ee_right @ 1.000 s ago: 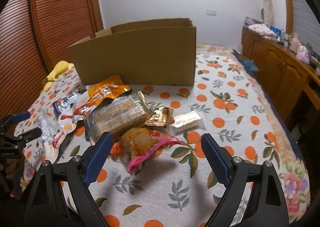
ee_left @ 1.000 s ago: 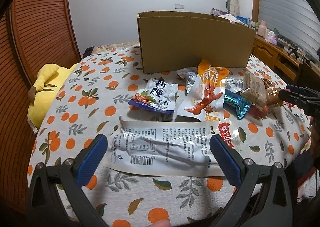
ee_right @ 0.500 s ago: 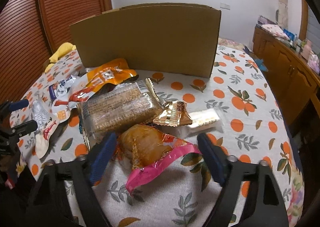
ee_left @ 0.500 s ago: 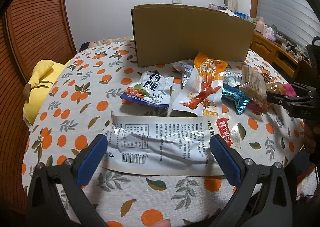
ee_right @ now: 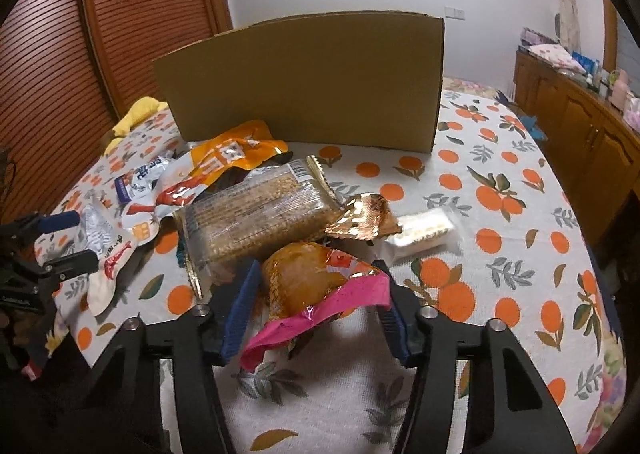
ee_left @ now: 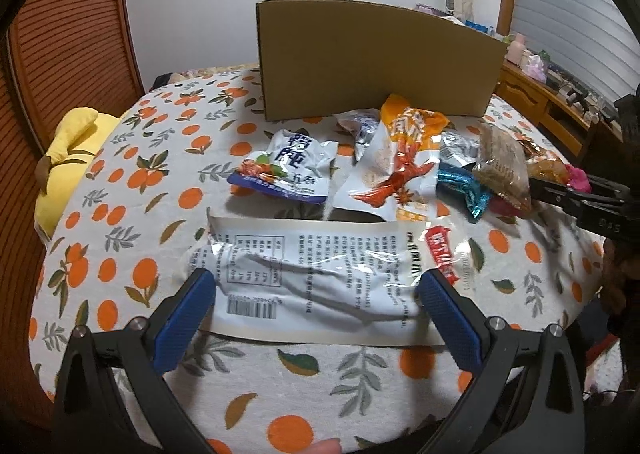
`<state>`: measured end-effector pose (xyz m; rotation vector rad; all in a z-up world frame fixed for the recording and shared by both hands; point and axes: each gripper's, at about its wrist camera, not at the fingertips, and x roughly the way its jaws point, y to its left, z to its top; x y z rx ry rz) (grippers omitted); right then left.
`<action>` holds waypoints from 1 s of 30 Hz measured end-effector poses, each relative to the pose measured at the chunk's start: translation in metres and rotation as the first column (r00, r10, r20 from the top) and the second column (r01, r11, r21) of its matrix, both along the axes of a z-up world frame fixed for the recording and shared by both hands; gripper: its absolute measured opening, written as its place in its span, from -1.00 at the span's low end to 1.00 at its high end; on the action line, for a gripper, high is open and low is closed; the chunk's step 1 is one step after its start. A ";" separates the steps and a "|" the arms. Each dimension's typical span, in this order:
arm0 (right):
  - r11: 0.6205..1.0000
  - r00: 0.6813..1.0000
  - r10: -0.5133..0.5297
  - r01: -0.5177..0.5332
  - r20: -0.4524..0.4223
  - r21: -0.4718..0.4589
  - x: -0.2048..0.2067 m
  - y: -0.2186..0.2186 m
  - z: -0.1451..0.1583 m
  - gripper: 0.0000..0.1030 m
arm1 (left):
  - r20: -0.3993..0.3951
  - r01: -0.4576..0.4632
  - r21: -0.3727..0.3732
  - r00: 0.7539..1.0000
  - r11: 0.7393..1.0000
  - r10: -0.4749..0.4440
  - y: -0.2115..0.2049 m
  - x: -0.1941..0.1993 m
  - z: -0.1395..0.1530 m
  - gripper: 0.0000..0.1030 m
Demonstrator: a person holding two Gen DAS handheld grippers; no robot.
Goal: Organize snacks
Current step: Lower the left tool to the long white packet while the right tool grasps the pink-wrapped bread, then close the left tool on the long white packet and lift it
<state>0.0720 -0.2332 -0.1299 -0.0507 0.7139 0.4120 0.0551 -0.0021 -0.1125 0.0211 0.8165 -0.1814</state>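
A pile of snack packets lies on the orange-print tablecloth in front of a cardboard box, which also shows in the right wrist view. My left gripper is open, its blue fingers straddling a long white packet with printed text. My right gripper is closing around a pink-edged packet with a brown snack; its pads are at the packet's sides, and contact cannot be told. A cracker packet, an orange packet, a gold wrapper and a small white packet lie nearby.
A blue-white packet and a teal wrapper lie mid-table. A yellow plush sits at the left edge. A wooden cabinet stands on the right, slatted doors on the left.
My right gripper moved forward and down over the pink-edged packet and its jaws narrowed around it. My left gripper moved down and forward so its fingers straddle the long white packet.
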 end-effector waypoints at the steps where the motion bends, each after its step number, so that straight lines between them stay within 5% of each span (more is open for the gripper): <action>1: 1.000 1.000 0.000 0.000 0.003 0.002 -0.001 0.000 0.001 -0.19 | 0.001 0.004 -0.004 1.000 1.000 -0.004 -0.001 0.000 0.001 0.99; 11: 0.999 0.998 -0.038 0.037 0.040 0.019 -0.006 -0.010 0.011 -0.21 | -0.016 0.034 0.003 0.999 0.999 -0.034 -0.015 0.005 -0.002 0.99; 30: 0.998 0.997 -0.059 0.058 0.047 0.022 -0.016 -0.013 0.009 -0.21 | -0.045 0.004 -0.067 0.999 0.998 -0.007 0.022 0.017 -0.006 0.98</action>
